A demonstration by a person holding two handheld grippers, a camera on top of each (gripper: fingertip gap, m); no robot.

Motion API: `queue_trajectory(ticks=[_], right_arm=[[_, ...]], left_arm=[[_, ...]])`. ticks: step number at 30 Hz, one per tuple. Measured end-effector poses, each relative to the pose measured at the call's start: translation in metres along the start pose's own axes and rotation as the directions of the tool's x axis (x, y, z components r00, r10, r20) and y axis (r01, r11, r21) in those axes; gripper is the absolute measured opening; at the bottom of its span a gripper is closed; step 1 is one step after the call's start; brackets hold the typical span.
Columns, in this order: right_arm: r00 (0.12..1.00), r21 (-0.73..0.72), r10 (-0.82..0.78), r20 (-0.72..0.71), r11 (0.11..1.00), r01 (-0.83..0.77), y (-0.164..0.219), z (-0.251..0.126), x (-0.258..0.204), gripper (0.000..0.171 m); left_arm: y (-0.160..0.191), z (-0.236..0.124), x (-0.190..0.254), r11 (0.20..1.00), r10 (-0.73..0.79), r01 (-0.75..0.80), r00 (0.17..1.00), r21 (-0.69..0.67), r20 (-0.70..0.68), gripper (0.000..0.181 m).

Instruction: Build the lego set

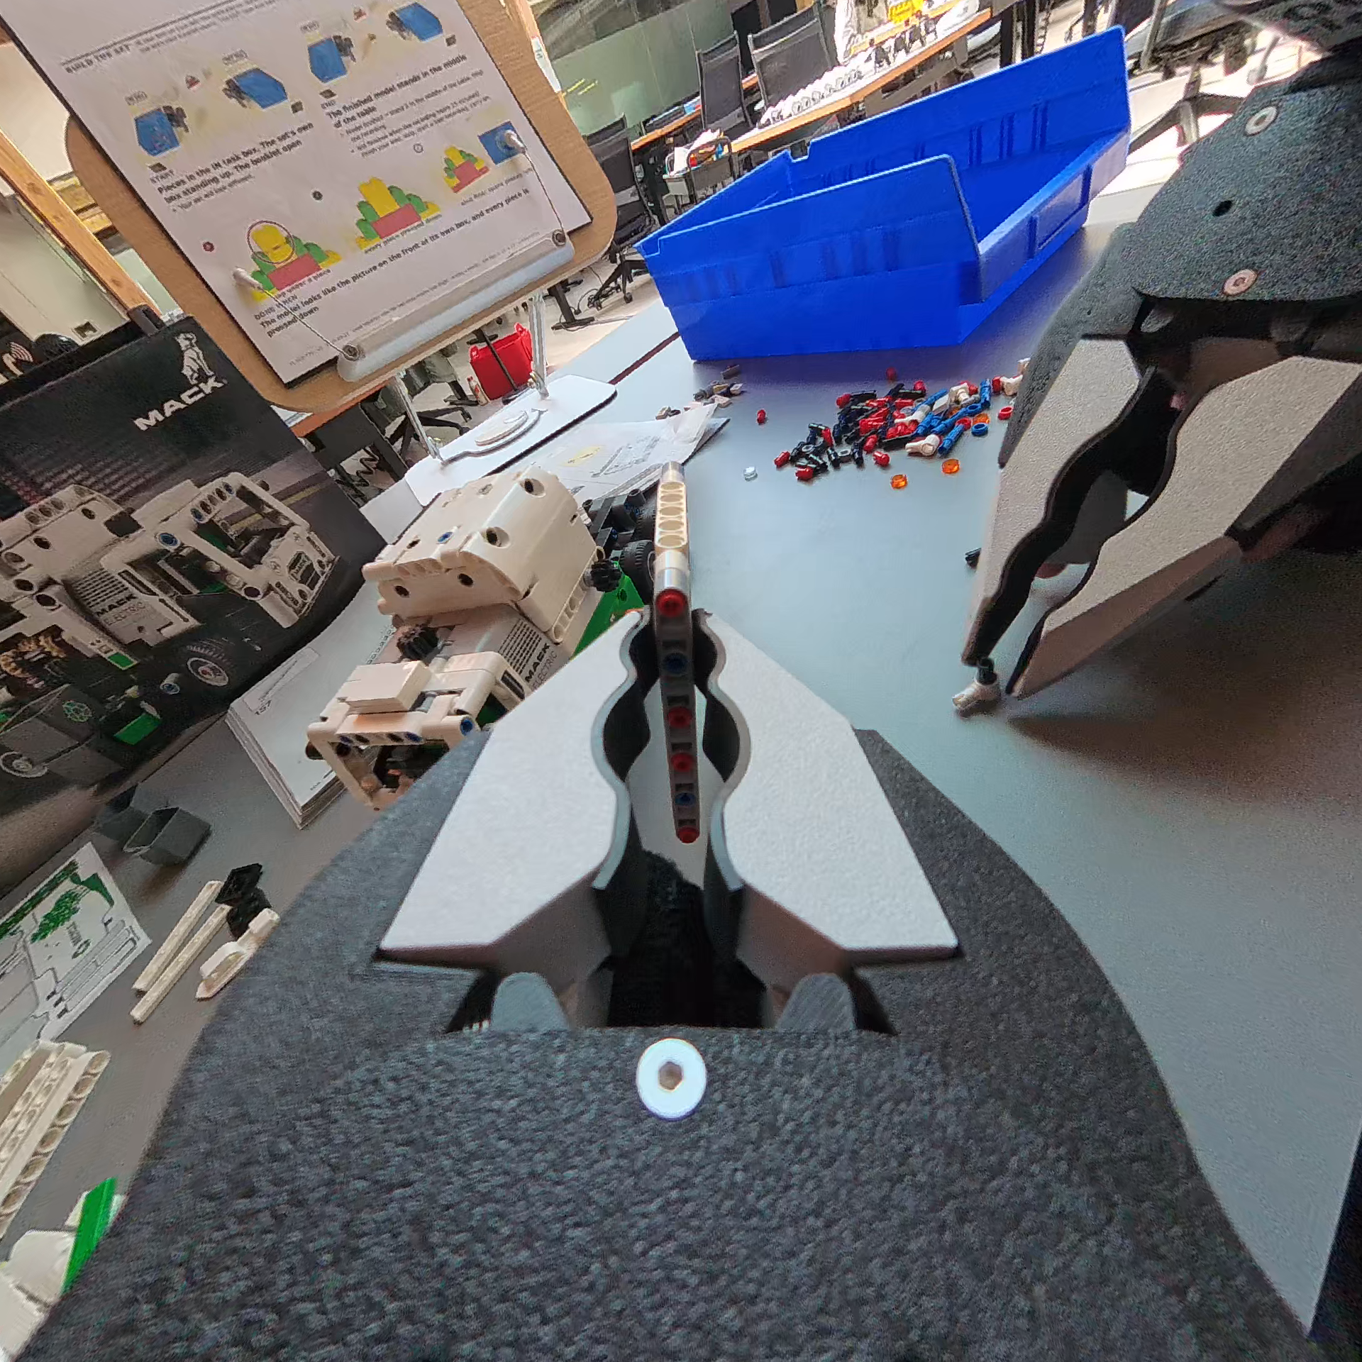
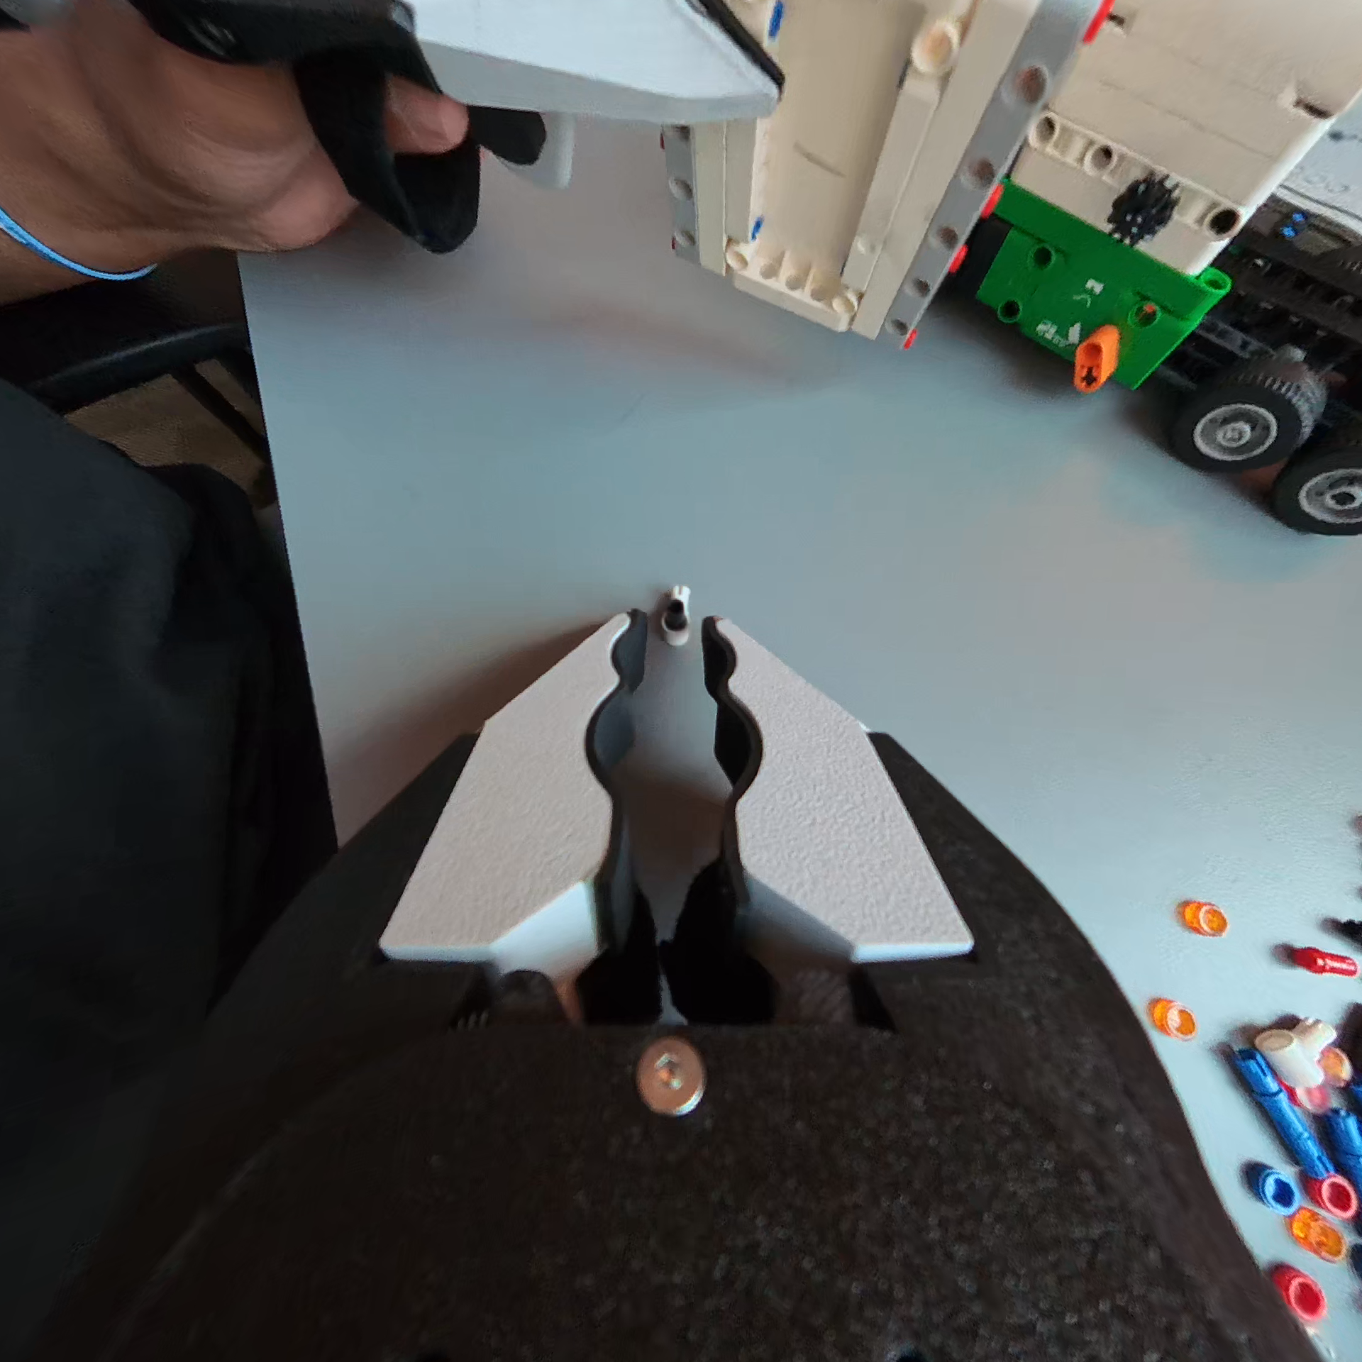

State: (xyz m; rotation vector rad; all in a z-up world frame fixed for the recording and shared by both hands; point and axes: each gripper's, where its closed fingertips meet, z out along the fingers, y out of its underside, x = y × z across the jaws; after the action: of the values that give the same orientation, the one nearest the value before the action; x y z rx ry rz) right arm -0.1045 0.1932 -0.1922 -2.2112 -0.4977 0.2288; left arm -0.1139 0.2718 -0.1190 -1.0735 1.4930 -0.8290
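An open office with desks and chairs stretches behind my grey counter [image 1: 847,589]. One blue bin [image 1: 884,243] sits at its far side, and in front of the bin lies a scatter of small red, blue, black and white pins [image 1: 895,427], too many and too small to count, with two orange round studs [image 1: 925,474] at its near edge in the left wrist view. One instruction sheet on a stand [image 1: 324,169] rises at the left, with the set's box [image 1: 140,545] standing below it and one booklet [image 1: 287,730] lying flat beside the box.

My left tool [image 1: 672,634] is narrowed on a grey beam [image 1: 676,707], which stands edge-on between the fingers and sticks out past the tips. I count four red pins and two blue ones in the beam's holes; a pale second beam [image 1: 671,508] continues from its far end. The half-built truck [image 1: 472,612], white with green sides, sits just left of the tool on the counter.

My right tool [image 2: 672,623] is slightly open, tips down at the counter, with one small white and black pin [image 2: 674,619] standing in the gap; I cannot tell whether the fingers touch it. From this view the truck [image 2: 1091,280] shows two wheels and one orange connector [image 2: 1096,357] on its green panel. My left hand [image 2: 184,140] wears a fingerless black glove and grips the other tool at the top edge.

Near my left side lie two white rods [image 1: 180,951] and one grey tub [image 1: 166,833].
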Motion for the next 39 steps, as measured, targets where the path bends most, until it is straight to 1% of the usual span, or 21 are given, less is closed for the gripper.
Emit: queue_trajectory(ticks=[5, 6, 11, 12, 13, 14, 16, 17, 18, 20, 23, 26, 30, 34, 39], right_arm=[[0.999, -0.042, -0.034, -0.027, 0.999, 0.033, 0.002, 0.008, 0.000, 0.013], [0.999, -0.043, -0.036, -0.035, 0.998, 0.035, 0.002, 0.009, 0.001, 0.007], [0.995, -0.050, -0.065, -0.071, 0.997, 0.062, 0.002, 0.010, 0.002, 0.006], [0.995, -0.031, -0.061, -0.080, 0.998, 0.058, -0.002, 0.010, 0.002, 0.006], [0.997, 0.050, -0.031, -0.072, 0.998, 0.035, -0.018, 0.007, 0.000, 0.006], [0.998, 0.156, 0.035, -0.045, 0.987, -0.028, -0.040, 0.002, -0.002, 0.006], [0.984, 0.364, 0.180, 0.011, 0.916, -0.172, -0.083, -0.015, 0.000, 0.006], [0.973, 0.433, 0.227, 0.033, 0.874, -0.218, -0.097, -0.021, 0.001, 0.006], [0.971, 0.469, 0.239, 0.008, 0.857, -0.215, -0.104, -0.021, 0.003, 0.006], [0.976, 0.464, 0.206, -0.074, 0.873, -0.149, -0.107, -0.012, 0.001, 0.006], [0.967, 0.489, 0.218, -0.131, 0.863, -0.128, -0.113, -0.011, 0.002, 0.006], [0.959, 0.457, 0.230, -0.164, 0.880, -0.132, -0.111, -0.007, 0.008, 0.006], [0.963, 0.416, 0.201, -0.180, 0.902, -0.111, -0.109, -0.004, 0.007, 0.006], [0.960, 0.414, 0.215, -0.178, 0.902, -0.125, -0.110, -0.003, 0.008, 0.006], [0.957, 0.400, 0.195, -0.216, 0.912, -0.096, -0.110, -0.002, 0.008, 0.006]], left_arm=[[0.001, 0.001, 0.000, 1.000, -0.009, 0.009, 1.000, -0.003, -0.007, 0.006], [0.001, 0.001, 0.000, 1.000, -0.010, 0.010, 1.000, -0.005, -0.010, 0.006], [0.002, 0.001, 0.002, 1.000, -0.024, 0.024, 0.999, -0.006, -0.030, 0.006], [0.001, 0.001, 0.003, 1.000, -0.023, 0.023, 0.999, -0.004, -0.032, 0.006], [0.001, 0.001, 0.003, 1.000, -0.022, 0.022, 0.999, -0.001, -0.032, 0.006], [-0.001, 0.000, 0.004, 1.000, -0.020, 0.020, 0.999, 0.006, -0.035, 0.005], [-0.002, 0.001, 0.006, 1.000, -0.017, 0.018, 0.999, 0.012, -0.042, 0.006], [-0.003, 0.001, 0.007, 1.000, -0.016, 0.017, 0.999, 0.013, -0.045, 0.005], [-0.004, 0.001, 0.008, 1.000, -0.019, 0.020, 0.998, 0.017, -0.054, 0.005], [-0.006, 0.000, 0.009, 0.999, -0.037, 0.039, 0.997, 0.027, -0.063, 0.005], [-0.006, 0.000, 0.010, 0.996, -0.074, 0.078, 0.993, 0.033, -0.096, 0.005], [-0.007, 0.000, 0.009, 0.996, -0.083, 0.086, 0.992, 0.036, -0.095, 0.005], [-0.006, 0.000, 0.008, 0.998, -0.059, 0.061, 0.995, 0.029, -0.078, 0.005], [-0.005, 0.001, 0.007, 1.000, -0.021, 0.022, 0.999, 0.019, -0.048, 0.006], [-0.005, 0.001, 0.006, 0.999, -0.028, 0.030, 0.998, 0.025, -0.050, 0.006]])
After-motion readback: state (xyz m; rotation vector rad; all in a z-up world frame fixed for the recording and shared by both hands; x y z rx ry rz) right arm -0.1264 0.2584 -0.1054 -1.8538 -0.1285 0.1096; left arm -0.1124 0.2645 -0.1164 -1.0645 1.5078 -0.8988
